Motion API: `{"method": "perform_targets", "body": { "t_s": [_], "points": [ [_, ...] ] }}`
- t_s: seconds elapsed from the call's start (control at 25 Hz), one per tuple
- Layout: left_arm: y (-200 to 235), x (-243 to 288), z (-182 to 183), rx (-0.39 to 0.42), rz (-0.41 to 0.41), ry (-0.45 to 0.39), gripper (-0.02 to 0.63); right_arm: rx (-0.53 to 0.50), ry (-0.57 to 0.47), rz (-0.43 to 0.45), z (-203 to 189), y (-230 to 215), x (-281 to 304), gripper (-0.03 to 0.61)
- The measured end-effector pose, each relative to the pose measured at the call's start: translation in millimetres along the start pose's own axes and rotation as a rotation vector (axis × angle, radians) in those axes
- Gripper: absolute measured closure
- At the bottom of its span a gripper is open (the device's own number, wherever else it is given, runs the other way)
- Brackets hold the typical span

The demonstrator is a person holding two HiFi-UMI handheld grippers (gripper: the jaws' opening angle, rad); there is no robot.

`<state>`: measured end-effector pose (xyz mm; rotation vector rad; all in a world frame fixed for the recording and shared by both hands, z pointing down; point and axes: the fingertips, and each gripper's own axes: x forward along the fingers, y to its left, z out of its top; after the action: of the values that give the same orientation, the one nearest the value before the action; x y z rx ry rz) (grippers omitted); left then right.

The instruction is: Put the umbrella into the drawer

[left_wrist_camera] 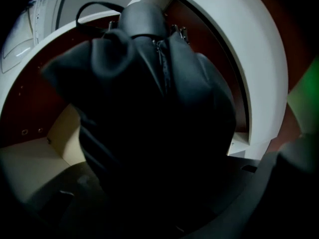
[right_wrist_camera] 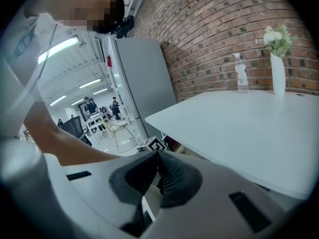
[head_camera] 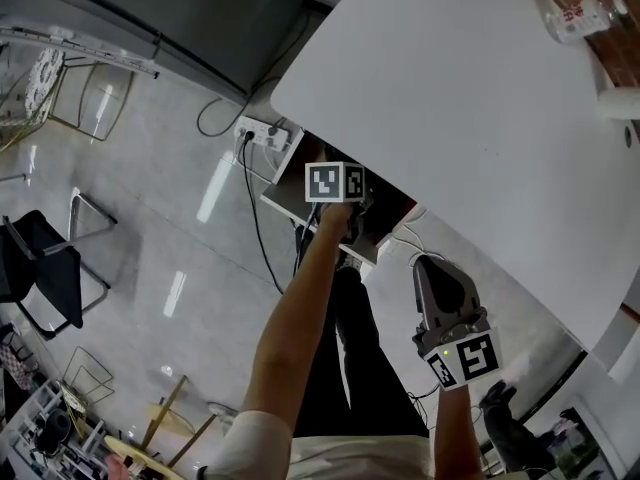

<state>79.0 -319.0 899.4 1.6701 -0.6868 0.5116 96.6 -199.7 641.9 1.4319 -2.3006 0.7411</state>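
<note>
The black folded umbrella [left_wrist_camera: 149,98] fills the left gripper view, its strap loop at the top. My left gripper [left_wrist_camera: 159,153] is shut on it, though the jaws are lost in the dark. Around the umbrella are the white walls of the open drawer [left_wrist_camera: 259,83], with brown sides and a cream floor. In the head view my left gripper [head_camera: 350,211] reaches into the drawer [head_camera: 283,186] under the white table [head_camera: 470,88]; the umbrella is hidden there. My right gripper [head_camera: 437,280] hangs near the table's front edge. Its [right_wrist_camera: 158,158] ribbed pads are shut with nothing between them.
A water bottle [head_camera: 580,16] and a white vase [right_wrist_camera: 277,71] with flowers stand at the table's far side by the brick wall. A power strip [head_camera: 262,131] and cables lie on the floor beside the drawer. A black chair [head_camera: 45,268] stands at the left.
</note>
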Motion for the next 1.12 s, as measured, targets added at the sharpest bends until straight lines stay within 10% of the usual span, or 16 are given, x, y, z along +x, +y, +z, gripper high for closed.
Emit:
{"method": "perform_targets", "body": {
  "t_s": [0.52, 1.12],
  "points": [
    [16, 21, -16, 0.025, 0.066, 0.078, 0.388, -0.024, 0.041, -0.019, -16, -4, -14, 0.511],
    [26, 19, -13, -0.04, 0.218, -0.036, 0.316, 0.005, 0.036, -0.053, -19, -14, -16, 0.511]
  ]
}}
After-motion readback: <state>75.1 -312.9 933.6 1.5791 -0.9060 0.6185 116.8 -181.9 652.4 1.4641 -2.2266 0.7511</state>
